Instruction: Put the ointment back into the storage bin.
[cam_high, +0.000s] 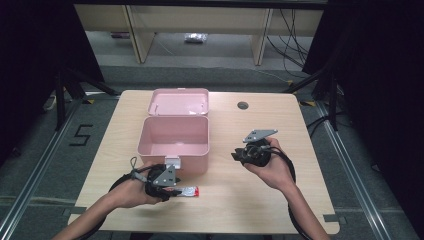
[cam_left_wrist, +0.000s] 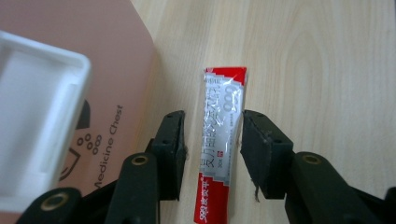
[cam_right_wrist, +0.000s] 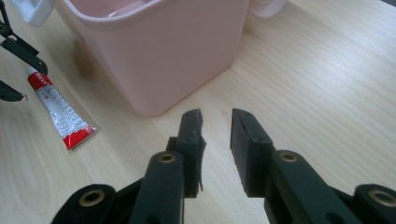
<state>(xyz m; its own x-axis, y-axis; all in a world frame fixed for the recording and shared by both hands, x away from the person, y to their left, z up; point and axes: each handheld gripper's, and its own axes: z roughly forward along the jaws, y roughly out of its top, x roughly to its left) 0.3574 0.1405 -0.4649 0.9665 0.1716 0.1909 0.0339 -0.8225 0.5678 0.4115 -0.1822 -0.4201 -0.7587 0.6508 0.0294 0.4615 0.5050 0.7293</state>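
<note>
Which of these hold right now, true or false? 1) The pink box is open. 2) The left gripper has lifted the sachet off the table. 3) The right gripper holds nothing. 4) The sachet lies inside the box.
1) True: the pink box stands open, its lid laid back behind it.
2) False: the sachet lies flat on the table; the left gripper straddles it with jaws open, pads not pressing.
3) True: the right gripper is open, with bare table between its jaws.
4) False: the sachet lies on the table in front of the box, outside it.
</note>
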